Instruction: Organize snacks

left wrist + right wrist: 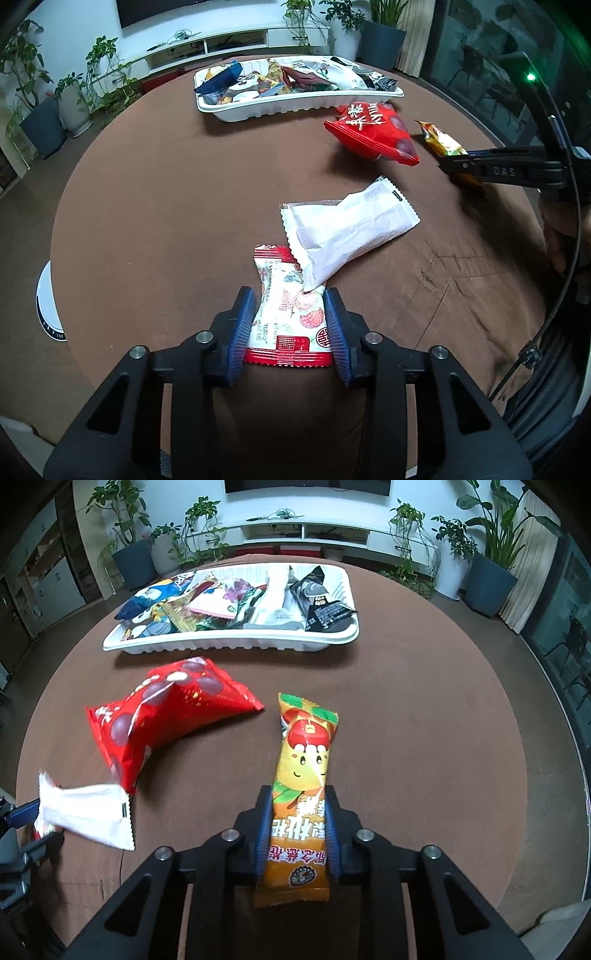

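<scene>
My left gripper (290,299) is shut on a red-and-white snack packet (286,314) that lies on the brown round table (166,206); both blue pads press its sides. A white wrapper (347,232) overlaps that packet's far end. My right gripper (299,794) is shut on a long orange snack bar (303,786), squeezed between its pads. In the left wrist view the right gripper (448,158) shows from the side, clamped on the same orange bar (441,142). A puffy red bag (170,716) (373,133) lies between the two grippers. A white tray (229,642) (295,103) at the far side holds several snack packets.
The white wrapper (85,812) lies at the left edge of the right wrist view beside the left gripper's blue pad (22,810). Potted plants (487,572) and a white TV cabinet (306,531) stand beyond the table. A white round object (50,310) sits on the floor, left.
</scene>
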Demonstrator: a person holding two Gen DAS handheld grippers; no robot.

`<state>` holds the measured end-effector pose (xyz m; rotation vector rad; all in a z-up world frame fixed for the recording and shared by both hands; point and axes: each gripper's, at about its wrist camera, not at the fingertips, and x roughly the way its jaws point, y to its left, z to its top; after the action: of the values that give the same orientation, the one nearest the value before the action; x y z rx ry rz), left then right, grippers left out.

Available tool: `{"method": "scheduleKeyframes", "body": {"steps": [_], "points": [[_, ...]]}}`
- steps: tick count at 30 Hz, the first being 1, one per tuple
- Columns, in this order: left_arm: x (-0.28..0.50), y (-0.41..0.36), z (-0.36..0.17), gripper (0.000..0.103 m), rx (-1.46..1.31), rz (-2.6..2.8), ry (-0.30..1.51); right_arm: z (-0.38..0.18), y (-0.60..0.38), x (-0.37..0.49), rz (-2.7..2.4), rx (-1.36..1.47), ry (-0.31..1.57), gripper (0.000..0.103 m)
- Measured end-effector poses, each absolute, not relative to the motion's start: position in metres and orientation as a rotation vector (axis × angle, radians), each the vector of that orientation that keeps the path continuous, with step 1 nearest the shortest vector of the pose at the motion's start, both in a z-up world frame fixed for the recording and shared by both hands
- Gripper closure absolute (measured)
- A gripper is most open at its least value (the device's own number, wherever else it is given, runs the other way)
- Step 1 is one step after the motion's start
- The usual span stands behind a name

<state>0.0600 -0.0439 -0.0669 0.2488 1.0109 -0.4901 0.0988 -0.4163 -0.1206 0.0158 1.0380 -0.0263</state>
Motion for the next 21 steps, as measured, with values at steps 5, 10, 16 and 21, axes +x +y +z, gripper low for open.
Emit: {"method": "scheduleKeyframes", "body": {"steps": [5,10,16,21], "points": [[0.059,-0.044,-0.066,0.071,0.253,-0.502,1.018,-0.121,-0.421,0.080,-0.008,0.058,1.039,0.081],[0.051,-0.045,-0.066,0.072,0.237,-0.535,1.032,-0.121,-0.420,0.057,0.006,0.076,1.040,0.082],[0.038,-0.040,-0.064,0.073,0.176,-0.580,1.048,-0.120,-0.412,0.030,0.059,0.118,1.046,0.083],[0.038,-0.027,-0.059,0.073,0.080,-0.592,1.044,-0.120,-0.407,0.017,0.091,0.164,1.041,0.085]]}}
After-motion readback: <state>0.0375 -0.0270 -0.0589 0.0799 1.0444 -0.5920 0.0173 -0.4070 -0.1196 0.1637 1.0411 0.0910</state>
